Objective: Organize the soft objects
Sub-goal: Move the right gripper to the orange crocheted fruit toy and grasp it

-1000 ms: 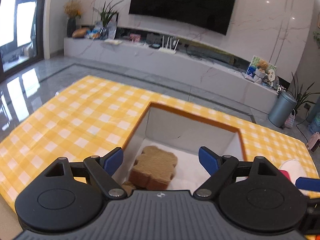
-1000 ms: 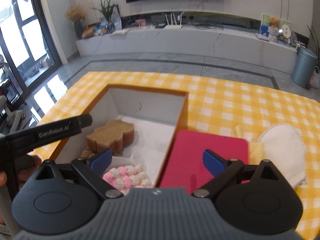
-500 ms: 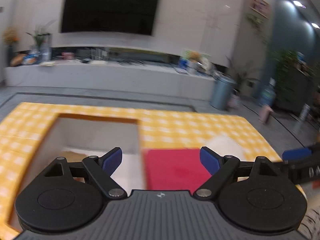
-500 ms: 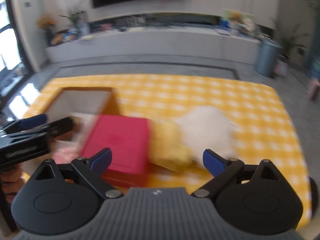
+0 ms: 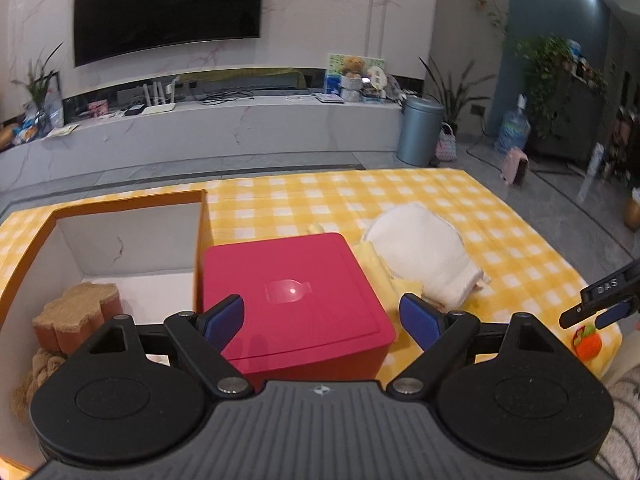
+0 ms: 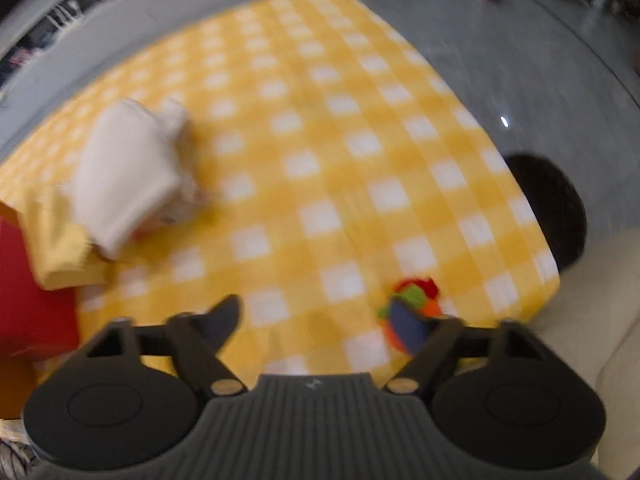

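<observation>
My left gripper is open and empty above the red lid. An open orange-rimmed box at the left holds a brown bear-shaped sponge. A white mitt lies on a yellow cloth right of the lid. A small orange, green and red soft toy sits near the table's right front corner. In the blurred right wrist view my right gripper is open and empty just left of that toy; the mitt lies at the left.
The table wears a yellow checked cloth. Its right edge drops to a grey floor. A cream cushion lies beside the right front corner. A TV bench and grey bin stand far behind.
Both grippers have swung right, away from the box. The right one has dropped low over the right front corner by the orange toy. Both stay open.
</observation>
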